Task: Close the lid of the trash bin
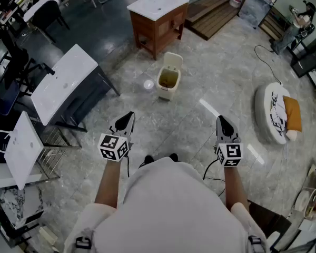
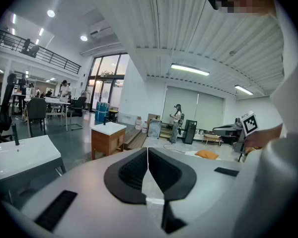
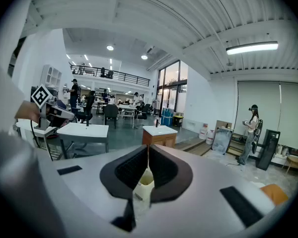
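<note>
A cream trash bin (image 1: 168,81) stands on the grey stone floor ahead of me, its lid (image 1: 173,60) tipped up and back so the inside shows. In the right gripper view a sliver of the bin (image 3: 145,186) shows through the gap below the jaws. My left gripper (image 1: 128,116) and right gripper (image 1: 221,120) are held out level with each other, well short of the bin, one to each side of it. Both pairs of jaws are shut with nothing between them. The left gripper view (image 2: 147,155) points past the bin.
A wooden vanity with a white sink top (image 1: 158,16) stands just behind the bin. A white-topped table (image 1: 63,83) and a wire rack (image 1: 47,146) are at the left. A round white cushion with an orange pillow (image 1: 278,112) lies at the right. A small round object (image 1: 148,84) lies beside the bin.
</note>
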Motion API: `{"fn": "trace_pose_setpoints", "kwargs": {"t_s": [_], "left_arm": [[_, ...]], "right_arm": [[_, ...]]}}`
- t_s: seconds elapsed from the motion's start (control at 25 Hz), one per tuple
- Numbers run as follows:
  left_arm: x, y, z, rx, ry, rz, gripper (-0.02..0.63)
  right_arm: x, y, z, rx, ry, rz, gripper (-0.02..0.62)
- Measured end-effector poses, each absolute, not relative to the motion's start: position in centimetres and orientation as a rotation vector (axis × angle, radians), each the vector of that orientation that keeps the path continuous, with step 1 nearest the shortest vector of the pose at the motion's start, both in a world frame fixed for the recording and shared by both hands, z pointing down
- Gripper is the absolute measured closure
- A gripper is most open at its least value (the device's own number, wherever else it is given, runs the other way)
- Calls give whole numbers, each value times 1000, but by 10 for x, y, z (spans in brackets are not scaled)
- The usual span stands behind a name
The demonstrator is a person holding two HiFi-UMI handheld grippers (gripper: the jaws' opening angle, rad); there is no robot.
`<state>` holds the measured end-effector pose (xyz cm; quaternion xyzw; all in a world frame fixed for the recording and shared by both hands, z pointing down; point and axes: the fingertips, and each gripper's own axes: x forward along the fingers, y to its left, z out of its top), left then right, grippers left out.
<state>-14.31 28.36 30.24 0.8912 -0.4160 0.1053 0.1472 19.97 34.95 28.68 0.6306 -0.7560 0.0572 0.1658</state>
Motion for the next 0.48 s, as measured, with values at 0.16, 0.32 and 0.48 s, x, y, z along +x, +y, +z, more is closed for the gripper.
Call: {"fn": "trace_pose_setpoints", "kwargs": {"t_s": [0.16,0.32,0.48], "left_arm": [[-141,280,302,2564,-1198,301,584],[-138,280,301,2565,-1199,302,584],[-137,281,303,2560,-1204,307,584]], "right_arm": [[203,346,286,1798,-2153,163,561],[205,345,285,1795,-2156,164,561],[207,344,286,1800,-2164,170,561]]}}
